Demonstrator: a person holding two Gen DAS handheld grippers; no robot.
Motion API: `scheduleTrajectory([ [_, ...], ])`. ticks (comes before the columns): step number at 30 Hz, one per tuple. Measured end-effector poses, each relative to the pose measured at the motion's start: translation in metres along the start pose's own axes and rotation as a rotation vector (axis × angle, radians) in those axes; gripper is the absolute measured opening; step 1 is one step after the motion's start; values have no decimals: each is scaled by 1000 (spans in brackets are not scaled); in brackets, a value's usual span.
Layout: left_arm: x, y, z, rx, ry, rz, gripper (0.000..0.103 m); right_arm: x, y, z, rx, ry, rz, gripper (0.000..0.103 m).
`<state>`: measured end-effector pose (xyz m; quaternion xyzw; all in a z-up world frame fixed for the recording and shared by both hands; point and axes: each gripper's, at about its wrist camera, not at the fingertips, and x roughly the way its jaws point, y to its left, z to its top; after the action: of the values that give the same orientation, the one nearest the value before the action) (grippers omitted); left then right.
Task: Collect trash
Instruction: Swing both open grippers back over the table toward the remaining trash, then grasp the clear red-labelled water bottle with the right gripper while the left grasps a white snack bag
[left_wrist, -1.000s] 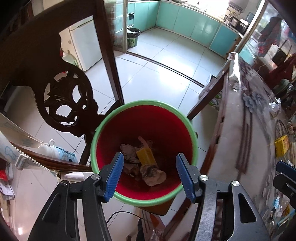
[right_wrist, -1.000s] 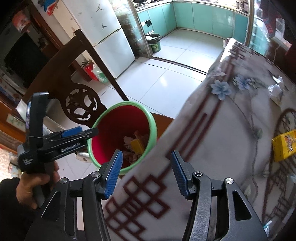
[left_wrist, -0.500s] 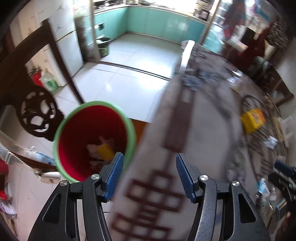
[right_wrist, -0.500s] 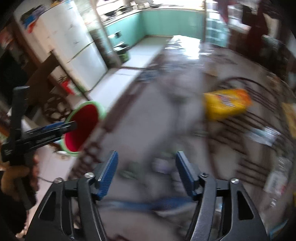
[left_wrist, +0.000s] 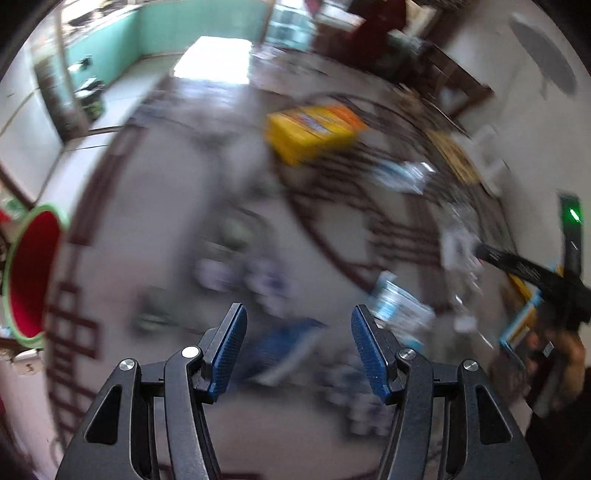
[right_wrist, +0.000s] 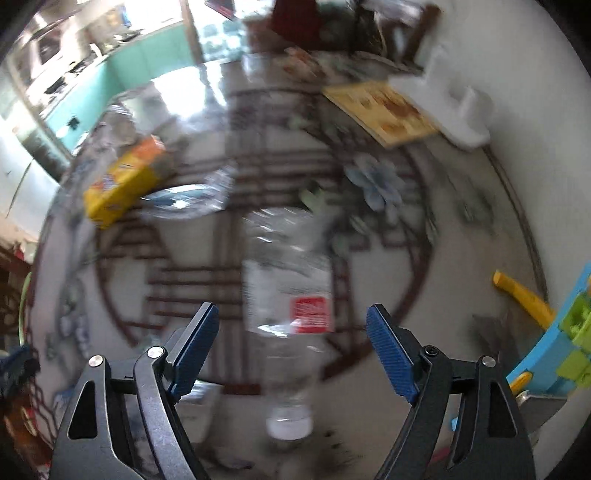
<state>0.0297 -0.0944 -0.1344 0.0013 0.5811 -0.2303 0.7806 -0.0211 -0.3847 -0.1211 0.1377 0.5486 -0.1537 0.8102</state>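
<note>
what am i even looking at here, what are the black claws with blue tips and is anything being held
Those claws are two hand-held grippers, one in each of a person's hands, each with a camera looking along its fingers. One picture is from the left gripper, the other from the right gripper. Both are open and hold nothing. Below is a patterned table with litter: a clear plastic bottle lying between the right gripper's fingers, and a yellow box. A red bin with a green rim stands beside the table. The pictures are blurred.

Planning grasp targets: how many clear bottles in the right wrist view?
2. One bottle lies ahead of the open right gripper, cap toward it; a second bottle lies beside the yellow box. Blur may hide more.
</note>
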Motion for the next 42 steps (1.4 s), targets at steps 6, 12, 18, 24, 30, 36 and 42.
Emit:
scheduleTrajectory([
  [6, 31, -53, -14, 67, 76, -44, 58, 25, -9, -6, -26, 72, 59, 82],
  [12, 53, -75, -17, 55, 140, -74, 58, 30, -14, -10, -31, 101, 151, 44],
  [18, 69, -91, -16, 51, 177, -110, 58, 13, -24, -14, -59, 38, 167, 44],
  [24, 95, -101, -17, 37, 215, -92, 58, 0, -28, -12, -58, 14, 173, 44],
  [30, 103, -105, -16, 81, 202, -111, 8, -1, -28, -15, -47, 22, 176, 44],
  [36, 81, -96, -5, 106, 121, -105, 3, -10, -15, -15, -51, -1, 197, 44],
  [42, 41, -77, 10, 99, 4, -76, 2, -27, 10, -10, -92, -40, 218, 44],
])
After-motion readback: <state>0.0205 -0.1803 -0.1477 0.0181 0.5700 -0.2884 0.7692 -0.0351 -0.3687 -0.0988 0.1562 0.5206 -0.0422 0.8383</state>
